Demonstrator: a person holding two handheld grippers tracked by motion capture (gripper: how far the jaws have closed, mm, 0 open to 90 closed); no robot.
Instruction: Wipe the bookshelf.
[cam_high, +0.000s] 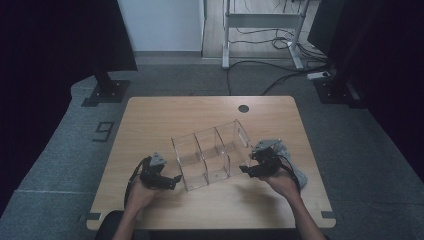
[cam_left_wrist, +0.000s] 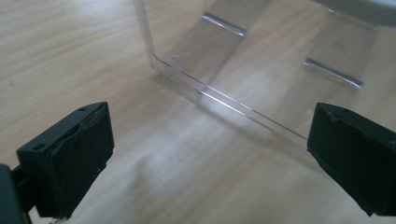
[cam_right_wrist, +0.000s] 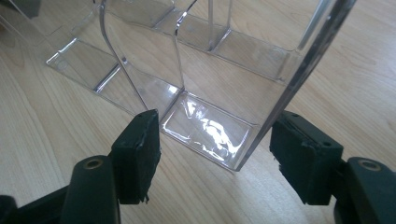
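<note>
A clear acrylic organizer (cam_high: 212, 155) with three compartments is sitting askew near the middle of the desk (cam_high: 150, 115), toward its near edge. The left gripper (cam_high: 172, 180) is waiting at its left corner, jaws spread wide and holding nothing. The right gripper (cam_high: 243, 170) is straddling the organizer's right end, jaws apart and not pressing on it.

Black grippers (cam_high: 175, 179), grey plates, seemingly bare forearms
</note>
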